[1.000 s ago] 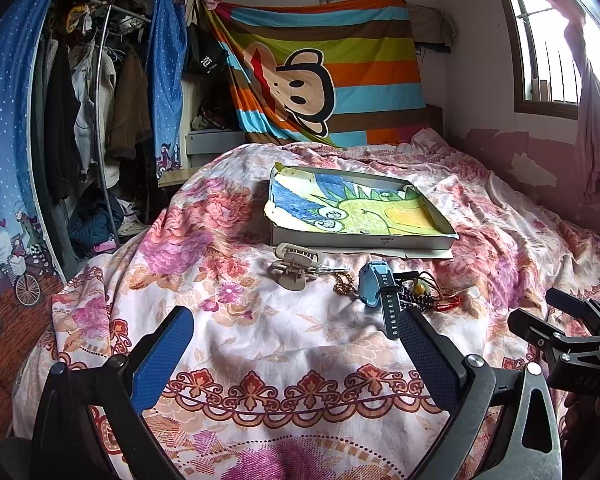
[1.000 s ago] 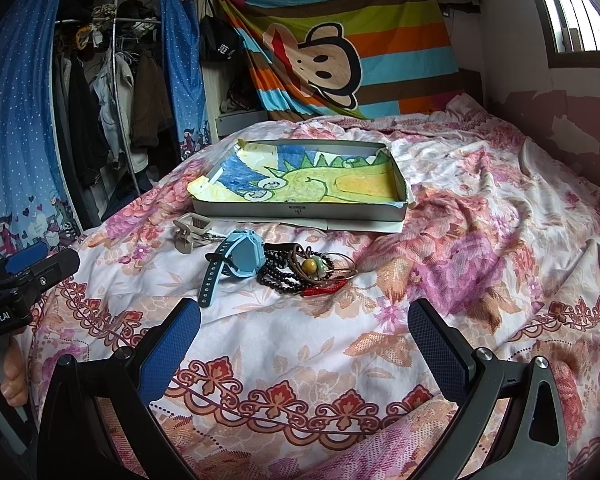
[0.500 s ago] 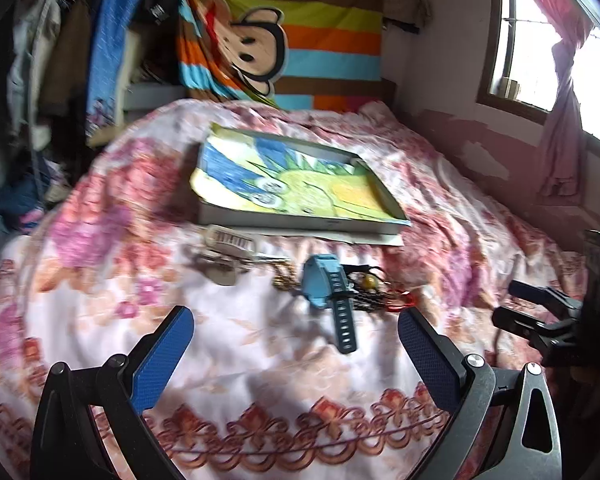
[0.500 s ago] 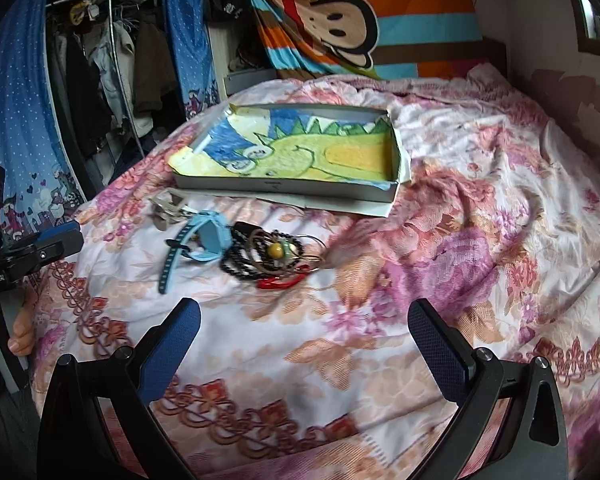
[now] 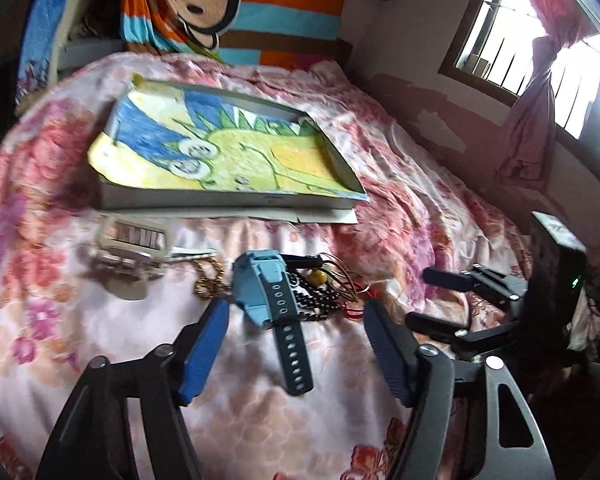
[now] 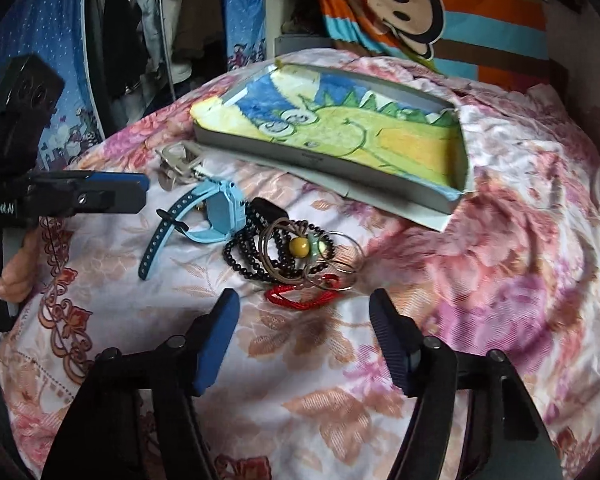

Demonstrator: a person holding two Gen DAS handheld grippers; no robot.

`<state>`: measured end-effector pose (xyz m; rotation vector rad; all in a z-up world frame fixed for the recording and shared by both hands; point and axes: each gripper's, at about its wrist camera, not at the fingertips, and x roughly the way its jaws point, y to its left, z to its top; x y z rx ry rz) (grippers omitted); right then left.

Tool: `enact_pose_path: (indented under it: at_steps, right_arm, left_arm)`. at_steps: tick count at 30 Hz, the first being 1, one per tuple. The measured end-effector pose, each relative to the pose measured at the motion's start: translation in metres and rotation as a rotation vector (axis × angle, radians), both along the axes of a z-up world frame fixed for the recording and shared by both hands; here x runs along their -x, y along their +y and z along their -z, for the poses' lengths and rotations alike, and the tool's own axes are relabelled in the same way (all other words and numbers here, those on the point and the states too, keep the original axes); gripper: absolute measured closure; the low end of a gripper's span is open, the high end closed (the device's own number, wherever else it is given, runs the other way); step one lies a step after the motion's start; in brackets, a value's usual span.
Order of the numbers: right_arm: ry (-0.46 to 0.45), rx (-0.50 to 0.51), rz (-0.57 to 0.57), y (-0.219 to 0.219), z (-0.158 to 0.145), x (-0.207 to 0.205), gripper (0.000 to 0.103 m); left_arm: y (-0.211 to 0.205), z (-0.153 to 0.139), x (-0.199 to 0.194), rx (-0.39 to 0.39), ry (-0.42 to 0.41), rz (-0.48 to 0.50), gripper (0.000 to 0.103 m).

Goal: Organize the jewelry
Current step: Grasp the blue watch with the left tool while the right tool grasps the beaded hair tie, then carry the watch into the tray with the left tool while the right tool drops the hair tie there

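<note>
A pile of jewelry lies on the floral bedspread in front of a shallow grey box [image 5: 228,200] [image 6: 324,156] lined with a dinosaur drawing. The pile holds a blue watch [image 5: 266,280] [image 6: 220,216], black bead bracelets [image 6: 256,256], a yellow bead [image 6: 299,245], a red cord [image 6: 300,294], a gold chain [image 5: 208,276] and a beige hair clip [image 5: 130,248] [image 6: 176,164]. My left gripper [image 5: 296,344] is open, its fingers either side of the watch strap. My right gripper [image 6: 304,340] is open just short of the red cord.
A wardrobe rack with hanging clothes [image 6: 156,20] stands left of the bed. A striped monkey blanket [image 5: 236,4] hangs at the head. A wall with a window [image 5: 540,40] runs along the right side.
Both grippers have moved forward and down toward the jewelry pile, which now looks much larger. Their jaws have narrowed somewhat. Nothing on the bed has moved.
</note>
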<state>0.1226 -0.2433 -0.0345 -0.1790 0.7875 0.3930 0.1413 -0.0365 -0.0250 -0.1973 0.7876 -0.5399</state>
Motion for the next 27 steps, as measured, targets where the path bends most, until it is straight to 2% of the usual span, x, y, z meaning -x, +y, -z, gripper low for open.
enact_pose_path:
  at_steps: [3, 6, 10, 11, 12, 13, 15, 19, 27]
  right_arm:
    - [0.001, 0.005, -0.023, 0.007, 0.003, -0.004, 0.056]
    - [0.001, 0.009, -0.054, 0.016, 0.006, -0.008, 0.056]
    - [0.003, 0.024, -0.074, 0.026, 0.01, -0.016, 0.056]
    - [0.003, 0.026, -0.073, 0.027, 0.011, -0.018, 0.059]
    - [0.002, 0.026, -0.073, 0.029, 0.012, -0.021, 0.066]
    - [0.003, 0.022, -0.07, 0.03, 0.012, -0.024, 0.068]
    - [0.002, 0.008, -0.065, 0.03, 0.013, -0.027, 0.081]
    - [-0.006, -0.03, -0.056, 0.029, 0.014, -0.027, 0.098]
    - [-0.089, -0.068, -0.051, 0.024, -0.008, -0.017, 0.099]
  left_arm:
    - [-0.003, 0.005, -0.011, 0.013, 0.038, 0.013, 0.046]
    - [-0.008, 0.009, -0.017, 0.004, 0.064, 0.023, 0.053]
    - [-0.014, 0.018, -0.028, -0.042, 0.107, 0.021, 0.067]
    - [-0.015, 0.021, -0.03, -0.057, 0.122, 0.013, 0.073]
    - [-0.014, 0.023, -0.032, -0.057, 0.13, 0.012, 0.074]
    - [-0.014, 0.024, -0.032, -0.056, 0.135, 0.01, 0.076]
    - [-0.013, 0.024, -0.032, -0.064, 0.131, 0.001, 0.077]
    - [-0.016, 0.019, -0.027, -0.098, 0.091, -0.002, 0.08]
    - [-0.013, 0.006, -0.017, -0.112, 0.034, -0.033, 0.081]
